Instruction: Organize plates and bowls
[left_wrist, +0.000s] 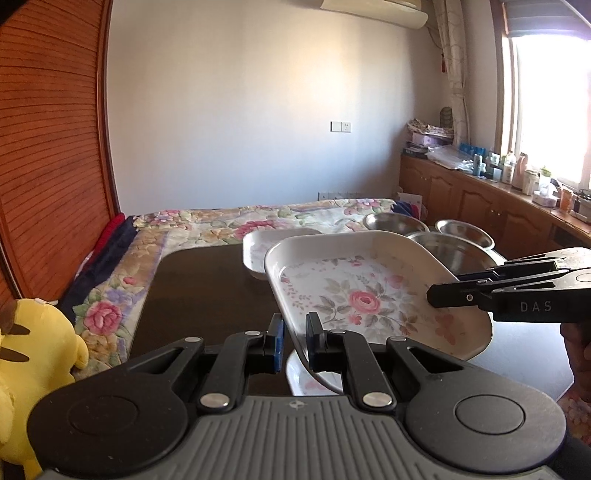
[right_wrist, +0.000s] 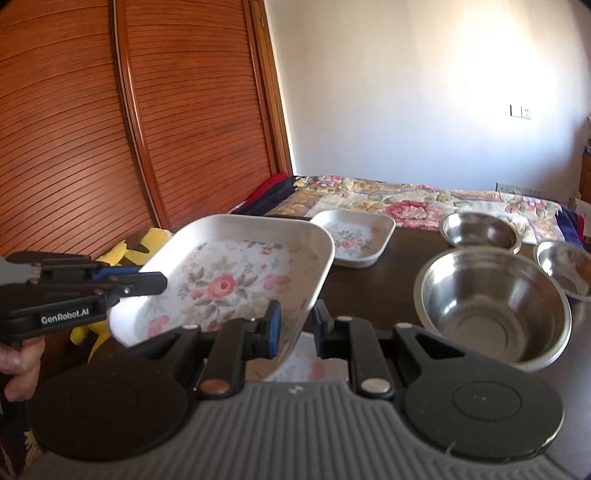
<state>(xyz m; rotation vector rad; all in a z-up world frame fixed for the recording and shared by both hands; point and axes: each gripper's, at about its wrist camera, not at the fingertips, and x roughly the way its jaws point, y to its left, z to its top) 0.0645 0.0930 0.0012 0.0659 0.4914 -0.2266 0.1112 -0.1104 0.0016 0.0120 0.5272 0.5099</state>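
Both claws, left (left_wrist: 294, 341) and right (right_wrist: 297, 328), clenched on big plate's (left_wrist: 365, 295) opposite rims, holding it above the surface (left_wrist: 207, 288). Small plate (right_wrist: 352, 238) lies just ahead, bowls (right_wrist: 495, 314) off right

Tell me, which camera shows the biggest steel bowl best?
The right wrist view: the biggest bowl sits whole and close, its inside open to see. In the left wrist view the bowl lies farther off, half hidden behind the held plate.

Dark table (right_wrist: 399, 266) bears floral plate (right_wrist: 352, 240) and three steel bowls (right_wrist: 491, 306).
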